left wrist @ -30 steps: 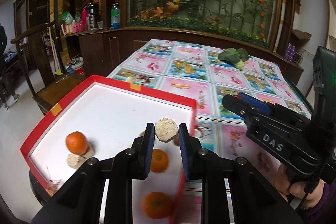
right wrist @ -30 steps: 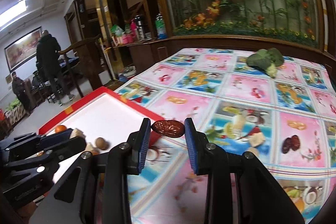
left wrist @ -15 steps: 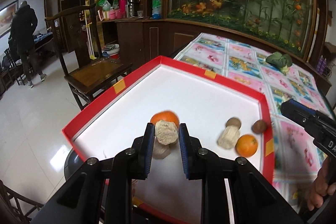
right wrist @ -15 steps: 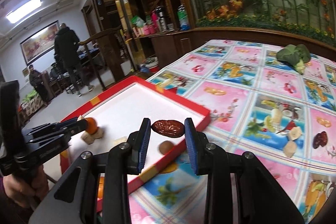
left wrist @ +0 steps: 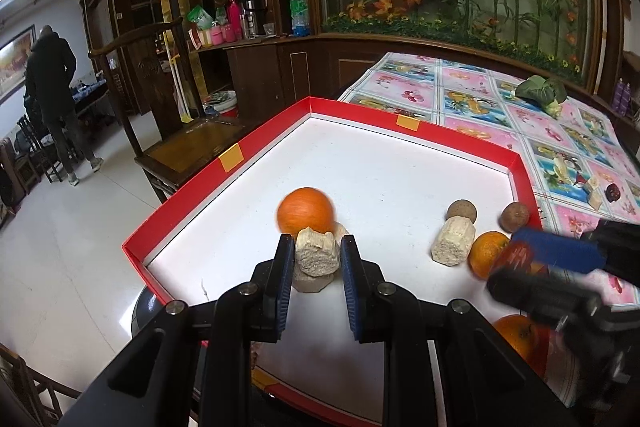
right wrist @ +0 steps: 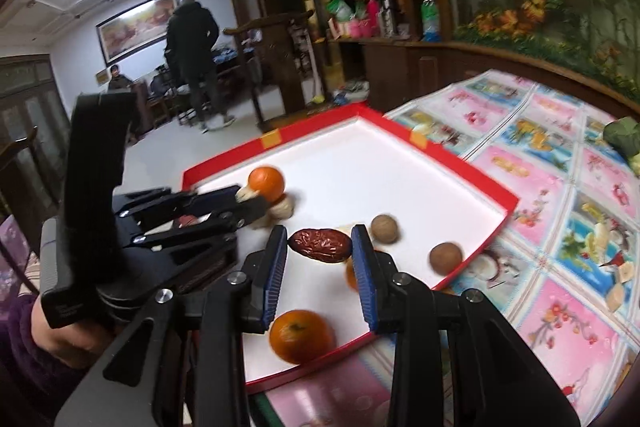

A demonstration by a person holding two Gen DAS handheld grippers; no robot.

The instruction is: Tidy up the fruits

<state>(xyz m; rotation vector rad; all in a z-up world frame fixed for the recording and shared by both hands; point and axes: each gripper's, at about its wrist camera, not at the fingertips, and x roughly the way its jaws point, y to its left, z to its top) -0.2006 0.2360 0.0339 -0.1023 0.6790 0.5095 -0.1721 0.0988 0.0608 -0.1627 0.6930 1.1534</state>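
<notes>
A red-rimmed white tray [left wrist: 236, 157] [right wrist: 472, 167] sits on the table's near-left corner. My left gripper [left wrist: 316, 253] is shut on a beige chunk [left wrist: 316, 253], held low over the tray just above another beige piece [left wrist: 312, 281], in front of an orange [left wrist: 306, 211]. My right gripper [right wrist: 320, 247] is shut on a dark red date [right wrist: 320, 245] above the tray's near right part; it shows blurred in the left wrist view [left wrist: 520, 259]. In the tray lie more oranges [right wrist: 300, 337] [left wrist: 488, 253], two brown round fruits [right wrist: 446, 257] [right wrist: 384, 227] and a beige cylinder [left wrist: 452, 241].
The table has a pink fruit-print cloth [left wrist: 500, 115]. A green leafy vegetable [left wrist: 540, 93] lies at its far side. A wooden chair [left wrist: 180, 131] stands left of the table. A person in black [right wrist: 192, 51] stands farther back in the room.
Both grippers have moved over the tray with their loads. The left one has dropped lower, near the orange and the beige piece. The right one has come in over the tray's near right part.
</notes>
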